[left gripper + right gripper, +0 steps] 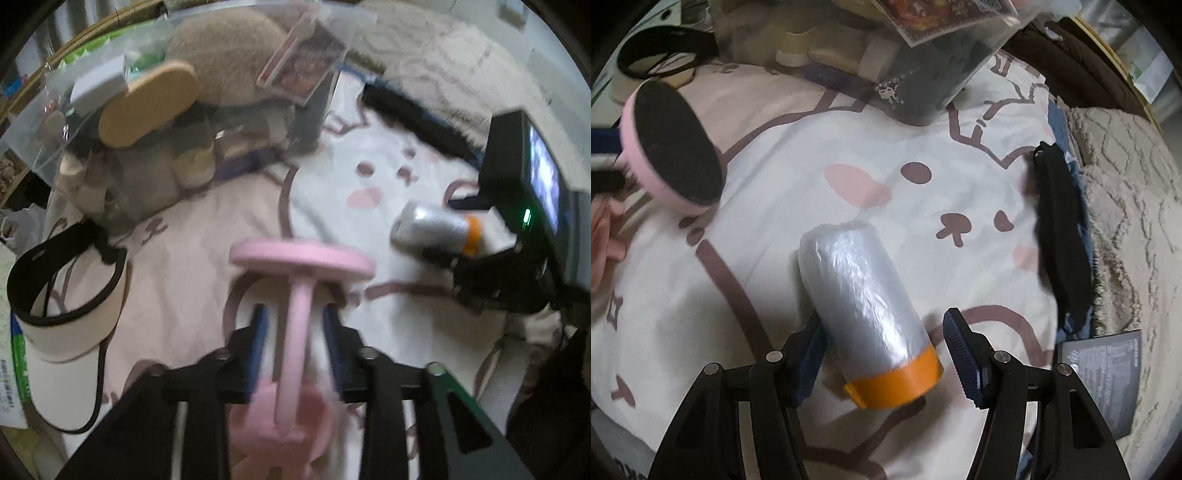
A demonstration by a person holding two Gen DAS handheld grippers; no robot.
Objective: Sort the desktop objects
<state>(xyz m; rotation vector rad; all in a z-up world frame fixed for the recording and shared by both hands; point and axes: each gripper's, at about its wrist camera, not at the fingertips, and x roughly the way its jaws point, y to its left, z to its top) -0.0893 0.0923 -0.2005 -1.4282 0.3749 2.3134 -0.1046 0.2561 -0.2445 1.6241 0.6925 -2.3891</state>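
Observation:
A pink object [299, 291] with a round disc head on a thin stem lies on the cartoon-print sheet [184, 258]. Its stem runs between the blue pads of my left gripper [295, 314], with a gap on each side, so the jaws stand open. The right wrist view shows the disc's black face [672, 147] at the left. A roll of clear plastic film with an orange end [864, 306] lies between the fingers of my right gripper [882, 317]. The right pad [960, 354] stands clear of the roll, so these jaws are open too. The same roll [436, 229] shows at the right of the left wrist view.
A clear plastic box [147, 147] full of small items stands at the back, with a printed card [303, 66] on top. A cream sun visor [66, 295] lies at the left. A black strap [1060, 236], a dark leaflet [1100, 380] and a beige textured blanket [1137, 184] lie to the right.

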